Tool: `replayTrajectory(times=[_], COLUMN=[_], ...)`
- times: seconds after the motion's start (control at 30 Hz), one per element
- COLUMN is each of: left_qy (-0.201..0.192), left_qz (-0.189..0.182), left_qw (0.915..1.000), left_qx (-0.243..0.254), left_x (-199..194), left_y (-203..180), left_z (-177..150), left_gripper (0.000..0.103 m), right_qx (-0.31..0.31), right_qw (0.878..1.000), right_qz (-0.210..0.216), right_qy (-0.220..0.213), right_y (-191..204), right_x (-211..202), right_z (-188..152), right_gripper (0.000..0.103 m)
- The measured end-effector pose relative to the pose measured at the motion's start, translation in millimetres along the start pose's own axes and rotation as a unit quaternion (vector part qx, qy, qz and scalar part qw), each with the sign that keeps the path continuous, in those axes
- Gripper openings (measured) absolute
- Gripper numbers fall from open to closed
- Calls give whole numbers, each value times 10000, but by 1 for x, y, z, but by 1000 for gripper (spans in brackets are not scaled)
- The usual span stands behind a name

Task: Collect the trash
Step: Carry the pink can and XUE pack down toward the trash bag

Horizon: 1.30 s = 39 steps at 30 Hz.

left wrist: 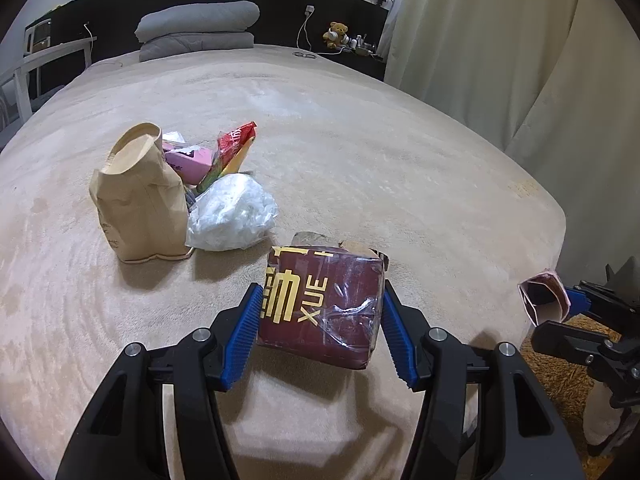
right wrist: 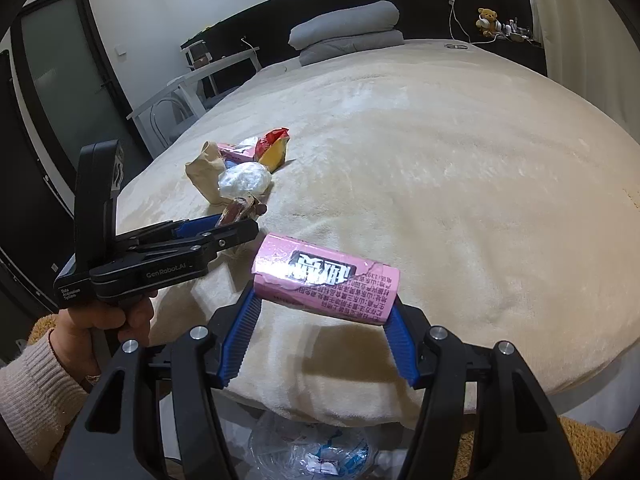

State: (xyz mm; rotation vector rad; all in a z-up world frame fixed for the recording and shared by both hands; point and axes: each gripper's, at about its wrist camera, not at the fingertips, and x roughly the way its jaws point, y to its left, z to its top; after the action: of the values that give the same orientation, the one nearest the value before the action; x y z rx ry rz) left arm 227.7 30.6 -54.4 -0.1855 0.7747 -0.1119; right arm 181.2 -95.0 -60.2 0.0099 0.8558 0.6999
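Observation:
My left gripper [left wrist: 320, 304] is shut on a dark red box [left wrist: 320, 308] with gold lettering and clear wrap, held above the beige bed [left wrist: 360, 140]. It also shows in the right wrist view [right wrist: 236, 222]. My right gripper [right wrist: 324, 308] is shut on a pink carton [right wrist: 326, 282], held over the bed's near edge; the carton also shows in the left wrist view [left wrist: 544, 300]. On the bed lies a trash pile: a brown paper bag [left wrist: 138, 196], a crumpled clear plastic bag [left wrist: 232, 212], a pink box [left wrist: 188, 162] and a red and yellow wrapper [left wrist: 234, 148].
A grey folded duvet [left wrist: 196, 28] lies at the bed's head. A teddy bear [left wrist: 336, 34] and small items sit on the far shelf. Curtains [left wrist: 520, 60] hang at right. A clear plastic bag [right wrist: 312, 448] lies on the floor below the bed edge. A white chair [right wrist: 192, 92] stands at left.

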Motion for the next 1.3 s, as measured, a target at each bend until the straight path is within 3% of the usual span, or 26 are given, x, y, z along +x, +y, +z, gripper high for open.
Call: replayTrajectory(times=[0.77, 1.3], left_qy=[-731, -721], left_qz=[-244, -340], left_qw=[9958, 9933], left_qx=[-489, -831], left_x=[-104, -132], left_y=[-19, -39], left_z=[-56, -105], left_gripper=[56, 56], right_qx=[-263, -376], right_qw=[9993, 9985], right_qz=[242, 387], right_qy=[-121, 37], right_y=[34, 49], right_x=[-23, -37], right_z=[-28, -67], right_gripper=[60, 60])
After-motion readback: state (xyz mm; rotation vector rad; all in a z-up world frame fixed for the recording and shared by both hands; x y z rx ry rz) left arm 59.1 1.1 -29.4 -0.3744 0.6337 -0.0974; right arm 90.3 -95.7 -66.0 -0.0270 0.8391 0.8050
